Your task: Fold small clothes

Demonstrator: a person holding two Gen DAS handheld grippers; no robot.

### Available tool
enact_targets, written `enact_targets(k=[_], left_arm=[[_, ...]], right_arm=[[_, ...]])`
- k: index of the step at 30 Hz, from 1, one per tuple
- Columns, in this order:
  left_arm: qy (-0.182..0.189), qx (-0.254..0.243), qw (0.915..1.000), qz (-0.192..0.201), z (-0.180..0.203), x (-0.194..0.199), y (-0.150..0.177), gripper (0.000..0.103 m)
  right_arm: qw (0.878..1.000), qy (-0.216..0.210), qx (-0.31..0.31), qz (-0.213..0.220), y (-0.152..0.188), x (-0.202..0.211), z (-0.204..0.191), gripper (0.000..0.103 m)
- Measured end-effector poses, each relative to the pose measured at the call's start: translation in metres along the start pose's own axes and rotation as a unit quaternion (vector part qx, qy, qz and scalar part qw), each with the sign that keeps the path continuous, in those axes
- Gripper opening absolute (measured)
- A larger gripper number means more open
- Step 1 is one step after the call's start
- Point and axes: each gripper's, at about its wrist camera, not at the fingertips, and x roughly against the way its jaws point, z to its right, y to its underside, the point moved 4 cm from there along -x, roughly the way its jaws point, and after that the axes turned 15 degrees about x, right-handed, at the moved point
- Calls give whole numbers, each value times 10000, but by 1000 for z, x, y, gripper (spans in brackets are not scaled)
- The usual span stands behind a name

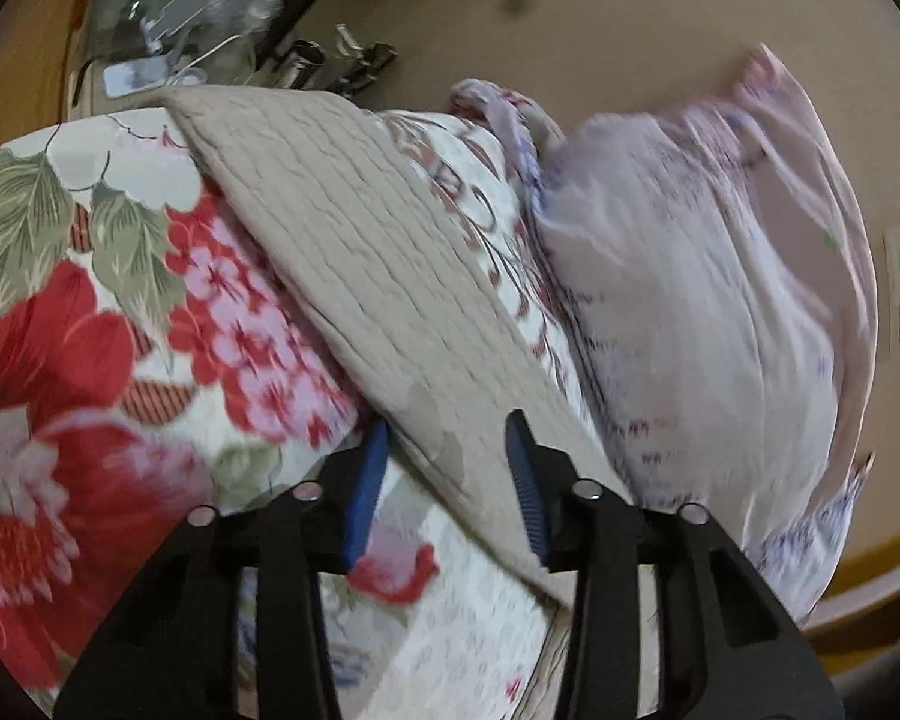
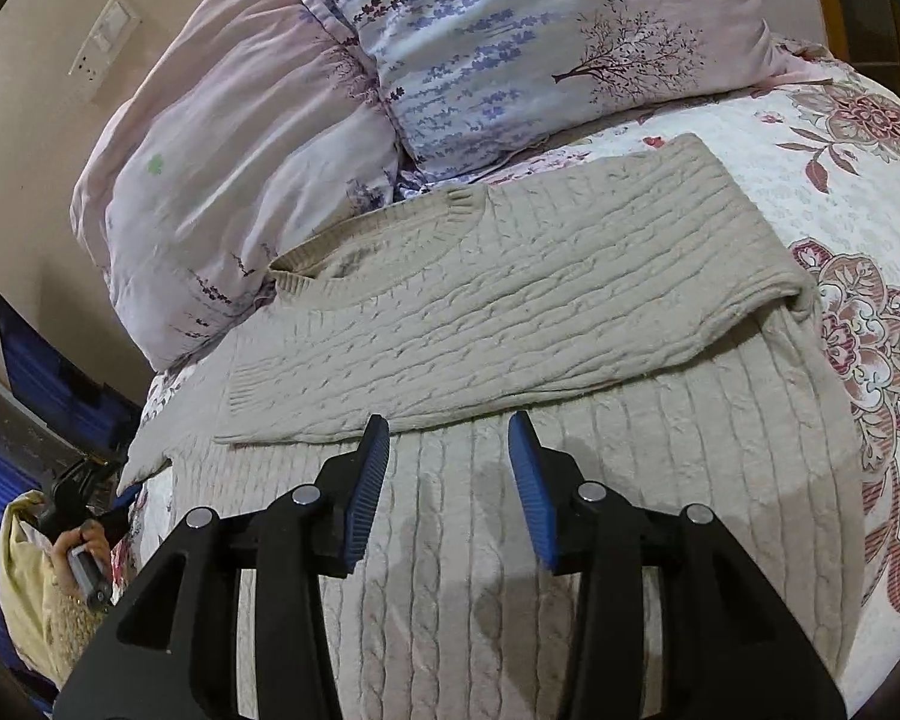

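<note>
A beige cable-knit sweater (image 2: 510, 312) lies flat on the floral bedspread (image 2: 858, 192), with one sleeve folded across its body. My right gripper (image 2: 448, 429) is open and empty, hovering just above the sweater's middle near the folded sleeve's edge. In the left wrist view the sweater (image 1: 366, 264) runs diagonally as a beige strip. My left gripper (image 1: 448, 429) is open, with its jaws on either side of the sweater's near edge. That view is motion-blurred. The left gripper also shows at the right wrist view's left edge (image 2: 84, 498), beside the sweater's corner.
Two pink and lavender printed pillows (image 2: 342, 120) lean at the head of the bed, also in the left wrist view (image 1: 708, 300). A red flowered cover (image 1: 90, 348) lies to the left. Clutter (image 1: 210, 30) stands beyond the bed. A wall switch plate (image 2: 105, 42) is behind.
</note>
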Motion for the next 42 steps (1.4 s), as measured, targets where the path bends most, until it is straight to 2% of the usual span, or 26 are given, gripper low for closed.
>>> enact_targets(k=[5, 8, 14, 17, 21, 23, 26, 31, 34, 36, 37, 39, 41, 42], left_arm=[[-6, 317, 9995, 63, -11, -2, -21, 12], [-10, 311, 9994, 130, -7, 0, -26, 7], [325, -334, 9979, 459, 39, 18, -9, 5], [606, -944, 9929, 391, 75, 24, 23, 5], [972, -1966, 9757, 4, 126, 20, 91, 5], [1113, -2449, 9628, -265, 145, 14, 132, 5], [1220, -3198, 9364, -770, 164, -7, 203, 5], [1039, -4047, 8973, -1423, 162, -44, 299, 5], [764, -4363, 8802, -1703, 148, -65, 337, 6], [627, -4453, 8743, -1824, 138, -72, 349, 10], [607, -4408, 8753, -1892, 134, -74, 350, 12], [667, -4265, 8786, -2041, 128, -71, 344, 31], [808, -4003, 8876, -2132, 121, -61, 329, 39], [838, -3906, 8913, -2143, 119, -60, 322, 39]], right_arm=[[10000, -31, 54, -9, 2, 0, 0, 44], [10000, -53, 42, -25, 3, 0, 3, 44], [10000, -46, 35, 71, 2, 5, 9, 44], [9999, -46, 17, 104, 2, 7, 12, 44], [9999, -58, -6, 116, 3, 8, 15, 45], [9998, -105, 9, 138, 4, 8, 15, 45], [9998, -114, 24, 153, 4, 9, 13, 45], [9997, -40, 111, 198, 5, 13, 12, 45], [9995, 39, 255, 195, 3, 15, 10, 45], [9988, 48, 455, 180, -1, 15, 4, 45], [9982, 40, 568, 181, -3, 15, 0, 45], [9956, -10, 910, 208, -11, 15, -14, 45], [9899, -137, 1387, 249, -20, 14, -34, 45], [9854, -239, 1665, 269, -24, 12, -47, 45]])
